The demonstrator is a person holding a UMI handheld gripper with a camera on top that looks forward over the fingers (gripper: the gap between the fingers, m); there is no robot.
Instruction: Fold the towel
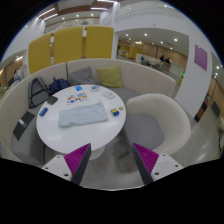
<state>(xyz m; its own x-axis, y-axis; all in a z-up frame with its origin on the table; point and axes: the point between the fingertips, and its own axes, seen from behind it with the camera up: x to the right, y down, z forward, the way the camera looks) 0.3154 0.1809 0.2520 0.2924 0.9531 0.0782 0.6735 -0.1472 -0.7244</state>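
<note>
Your gripper (112, 160) hangs w/ fingers spread wide, nothing between them. Pale blue towel (83, 116) lies flat on round white table (60, 135), well beyond, approx 11 o'clock.

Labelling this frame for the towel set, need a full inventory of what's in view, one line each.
towel: 1, pale blue, flat on the table, beyond the fingers
table: 1, white, round, ahead of the fingers
small items: several, mixed colours, on the table's far side; too small to name
armchair: 1, white, beside the table
cushion: 1, yellow, on the bench behind the table
panels: 3, yellow, beyond the bench
gripper: 1, magenta pads, open, holding nothing
</note>
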